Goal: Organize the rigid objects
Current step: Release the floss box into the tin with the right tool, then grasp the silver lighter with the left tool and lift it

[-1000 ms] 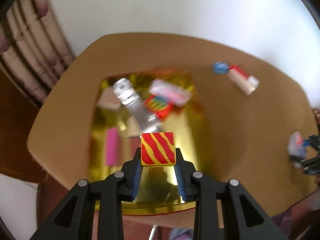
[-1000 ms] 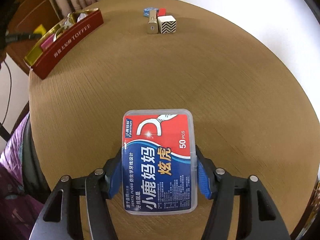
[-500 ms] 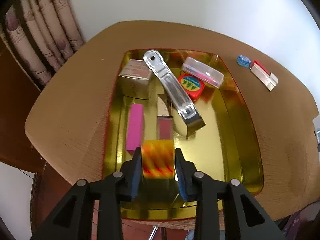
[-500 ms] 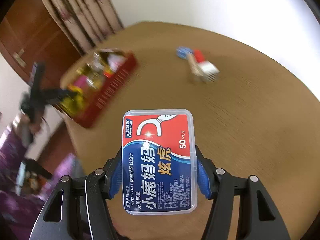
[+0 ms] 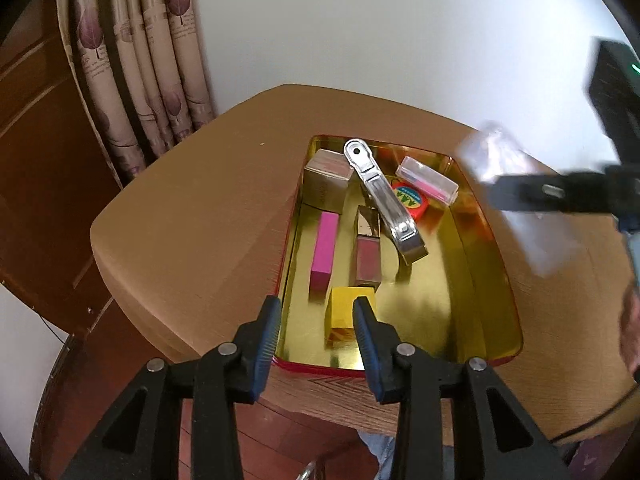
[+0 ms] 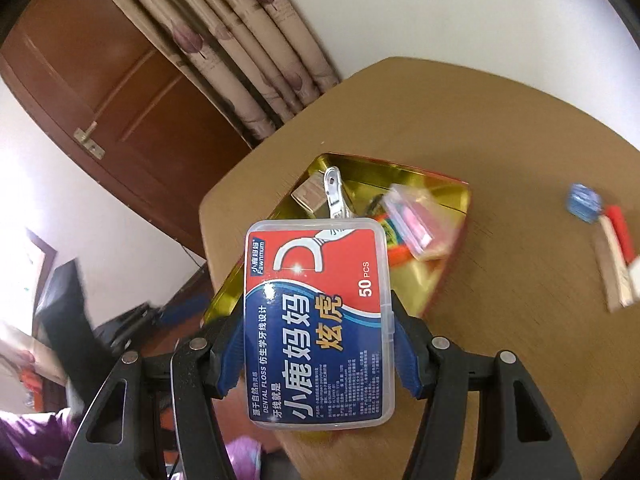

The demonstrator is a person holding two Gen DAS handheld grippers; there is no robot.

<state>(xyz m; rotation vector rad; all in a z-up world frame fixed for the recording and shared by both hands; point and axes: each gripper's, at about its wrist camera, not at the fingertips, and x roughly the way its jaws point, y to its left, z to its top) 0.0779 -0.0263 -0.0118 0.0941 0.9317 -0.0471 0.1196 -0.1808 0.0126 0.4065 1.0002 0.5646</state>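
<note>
My left gripper (image 5: 316,320) is open and empty, above the near end of the gold tin tray (image 5: 496,264). A yellow cube (image 5: 344,312) lies in the tray, partly behind my right fingertip. My right gripper (image 6: 318,344) is shut on a clear dental floss box (image 6: 318,320) with a red and blue label, held in the air over the tray (image 6: 456,204). It shows blurred at the right of the left wrist view (image 5: 516,196).
In the tray lie a pink bar (image 5: 324,252), a lip gloss tube (image 5: 366,252), a metal clip (image 5: 384,200), a tan box (image 5: 326,184), a red tape measure (image 5: 410,200) and a clear case (image 5: 426,178). A blue piece (image 6: 584,208) and blocks (image 6: 616,256) lie on the table.
My left gripper opened and let the yellow cube drop into the tray, then drew back. My right gripper carried the floss box over to the tray.
</note>
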